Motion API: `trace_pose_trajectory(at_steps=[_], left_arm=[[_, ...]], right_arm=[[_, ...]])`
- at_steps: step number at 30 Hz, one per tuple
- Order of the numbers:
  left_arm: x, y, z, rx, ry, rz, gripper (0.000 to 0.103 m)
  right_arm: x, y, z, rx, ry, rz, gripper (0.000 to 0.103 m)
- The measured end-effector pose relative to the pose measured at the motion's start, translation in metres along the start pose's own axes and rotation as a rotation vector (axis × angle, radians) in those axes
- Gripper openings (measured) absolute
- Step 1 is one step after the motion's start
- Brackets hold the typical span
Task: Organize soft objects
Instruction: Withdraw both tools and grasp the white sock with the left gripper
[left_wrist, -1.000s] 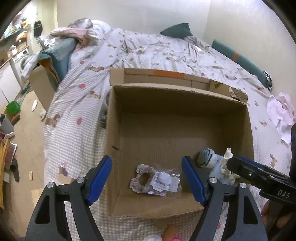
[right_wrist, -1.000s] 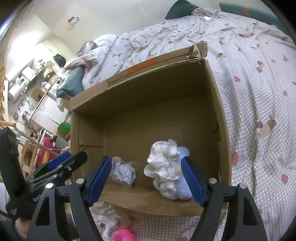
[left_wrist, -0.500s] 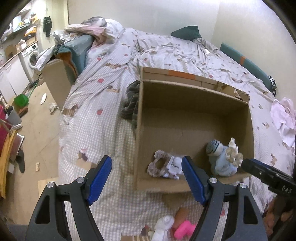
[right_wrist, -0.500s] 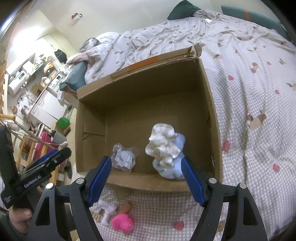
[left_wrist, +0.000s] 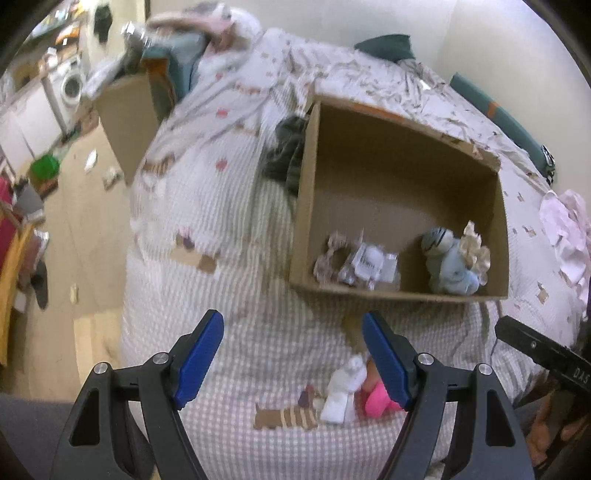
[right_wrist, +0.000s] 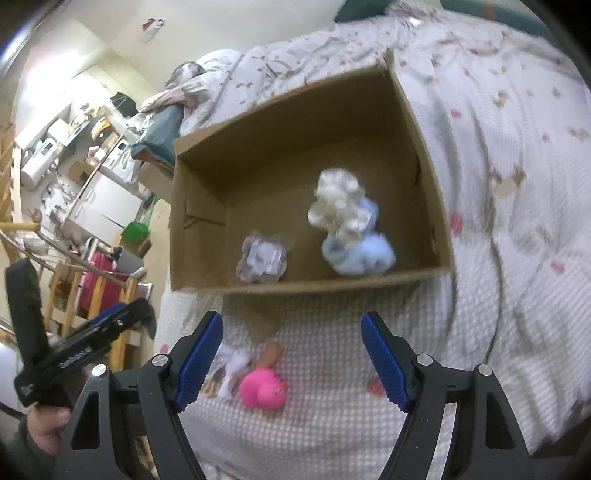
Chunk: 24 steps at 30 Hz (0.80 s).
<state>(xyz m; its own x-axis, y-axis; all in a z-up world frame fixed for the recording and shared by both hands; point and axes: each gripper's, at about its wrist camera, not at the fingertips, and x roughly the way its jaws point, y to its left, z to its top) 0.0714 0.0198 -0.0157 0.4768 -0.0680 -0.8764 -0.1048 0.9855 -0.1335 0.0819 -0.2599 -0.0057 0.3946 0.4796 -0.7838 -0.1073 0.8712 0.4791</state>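
An open cardboard box (left_wrist: 308, 206) (right_wrist: 424, 162) sits on the bed. Inside lie a bagged scrunchie (left_wrist: 354, 260) (right_wrist: 262, 260) and a blue soft toy with a cream frilly piece (left_wrist: 452, 264) (right_wrist: 351, 229). In front of the box lie a pink duck (right_wrist: 263, 391) (left_wrist: 376, 402), a white soft item (left_wrist: 343, 391) (right_wrist: 231, 373) and a tan piece (right_wrist: 271, 354). My left gripper (left_wrist: 293, 360) is open and empty above the bedding, left of these. My right gripper (right_wrist: 291, 360) is open and empty just over the duck.
The checked bedspread (left_wrist: 221, 258) covers the bed. Dark clothing (left_wrist: 286, 151) lies left of the box. Pink-white cloth (left_wrist: 565, 229) lies at the right. A second cardboard box (left_wrist: 125, 110) and floor clutter (right_wrist: 92, 229) are beyond the bed's left edge.
Both grippers have pulled back out of the box toward the near side of the bed. The duck and white item have come into view below them.
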Motion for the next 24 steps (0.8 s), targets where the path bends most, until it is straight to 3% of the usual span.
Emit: trace_pose_trajectory(at_steps=[7, 8, 9, 12, 15, 20, 22, 24], left_arm=[[0.034, -0.007, -0.021, 0.004, 0.167, -0.036, 0.075], [0.04, -0.01, -0.025, 0.003, 0.194, -0.049, 0.07], [0.041, -0.011, -0.027, -0.006, 0.196, -0.055, 0.064], [0.046, -0.019, -0.03, -0.008, 0.206, -0.119, 0.062], [0.052, -0.024, -0.029, -0.005, 0.21, -0.127, 0.062], [0.08, -0.038, -0.032, 0.012, 0.298, -0.151, 0.056], [0.09, -0.042, -0.035, 0.022, 0.324, -0.143, 0.051], [0.098, -0.045, -0.037, 0.026, 0.339, -0.132, 0.037]], right_arm=[[0.009, -0.002, -0.017, 0.037, 0.049, -0.033, 0.082], [0.01, -0.001, -0.017, 0.039, 0.049, -0.036, 0.082], [0.01, -0.002, -0.016, 0.043, 0.05, -0.038, 0.082], [0.014, -0.004, -0.015, 0.056, 0.057, -0.044, 0.082], [0.019, -0.004, -0.013, 0.065, 0.069, -0.043, 0.082], [0.024, -0.007, -0.008, 0.076, 0.076, -0.043, 0.082], [0.026, -0.007, -0.008, 0.079, 0.078, -0.045, 0.082], [0.027, -0.008, -0.008, 0.08, 0.084, -0.048, 0.082]])
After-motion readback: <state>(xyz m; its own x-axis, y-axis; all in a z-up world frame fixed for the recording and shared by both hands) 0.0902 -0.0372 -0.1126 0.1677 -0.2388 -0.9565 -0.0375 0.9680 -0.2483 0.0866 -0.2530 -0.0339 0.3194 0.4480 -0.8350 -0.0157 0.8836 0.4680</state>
